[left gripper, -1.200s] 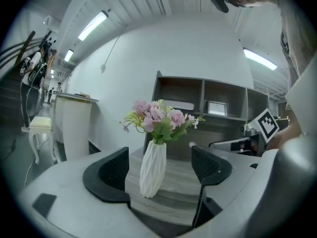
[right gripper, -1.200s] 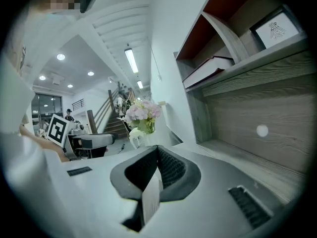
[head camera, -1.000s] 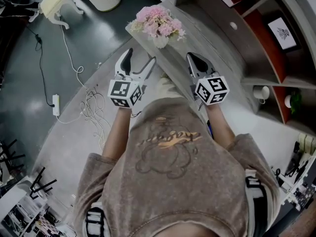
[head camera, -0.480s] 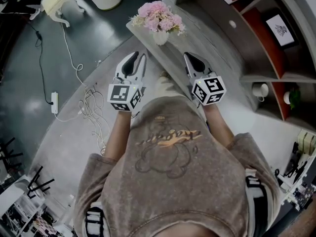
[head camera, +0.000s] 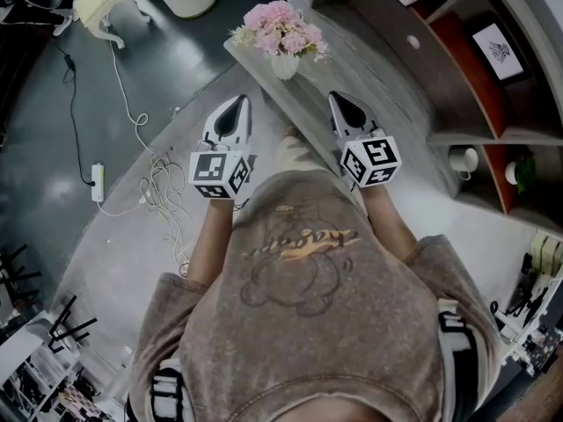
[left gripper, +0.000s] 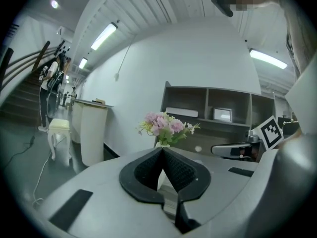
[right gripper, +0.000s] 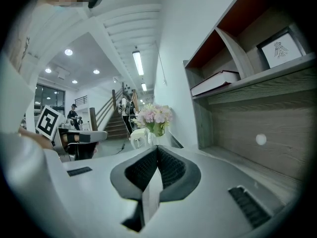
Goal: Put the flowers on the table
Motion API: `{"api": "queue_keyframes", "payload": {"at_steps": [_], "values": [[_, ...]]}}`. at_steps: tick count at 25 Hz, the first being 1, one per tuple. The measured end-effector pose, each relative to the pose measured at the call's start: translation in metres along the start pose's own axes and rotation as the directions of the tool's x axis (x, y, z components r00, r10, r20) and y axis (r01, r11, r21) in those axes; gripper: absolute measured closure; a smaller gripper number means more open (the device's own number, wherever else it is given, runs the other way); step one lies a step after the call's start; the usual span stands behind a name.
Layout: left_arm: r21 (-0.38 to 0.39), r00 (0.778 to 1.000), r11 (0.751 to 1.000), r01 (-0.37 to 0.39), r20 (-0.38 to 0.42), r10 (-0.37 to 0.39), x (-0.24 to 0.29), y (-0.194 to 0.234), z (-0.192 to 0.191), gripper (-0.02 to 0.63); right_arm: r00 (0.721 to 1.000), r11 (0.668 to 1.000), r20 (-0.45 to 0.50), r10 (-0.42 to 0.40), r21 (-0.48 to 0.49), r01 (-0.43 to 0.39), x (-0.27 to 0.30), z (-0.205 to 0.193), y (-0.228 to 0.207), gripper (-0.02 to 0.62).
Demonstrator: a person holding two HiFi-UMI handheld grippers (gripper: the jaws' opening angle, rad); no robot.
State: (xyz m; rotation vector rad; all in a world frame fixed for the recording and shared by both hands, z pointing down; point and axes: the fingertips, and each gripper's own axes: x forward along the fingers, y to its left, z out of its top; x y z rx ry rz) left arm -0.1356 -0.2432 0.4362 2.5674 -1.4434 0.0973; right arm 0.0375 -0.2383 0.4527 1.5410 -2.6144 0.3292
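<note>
Both grippers closed and empty; flowers (head camera: 283,32) ahead on the grey table (head camera: 374,73).
The left gripper (left gripper: 162,149) has just been closing its jaws, which meet tip to tip with nothing between them. The right gripper (right gripper: 157,148) has its jaws pressed together too. The pink flowers stand in a white vase (head camera: 285,67) at the table's far end, apart from both tips.
</note>
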Motion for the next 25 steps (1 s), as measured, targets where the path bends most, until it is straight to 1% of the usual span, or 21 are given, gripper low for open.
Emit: {"api": "queue_keyframes", "payload": {"at_steps": [17, 25], "values": [[-0.032, 1.000, 0.999, -0.003, -0.017, 0.003, 0.0037, 0.0011, -0.0087, 0.588, 1.000, 1.000, 0.003, -0.014, 0.011, 0.014, -0.0003, 0.0008, -0.0075, 0.600], [-0.052, 1.000, 0.998, -0.022, -0.009, 0.022, 0.0016, 0.0071, -0.0101, 0.588, 1.000, 1.000, 0.000, -0.016, 0.014, 0.016, 0.0007, -0.0016, -0.0076, 0.600]]}}
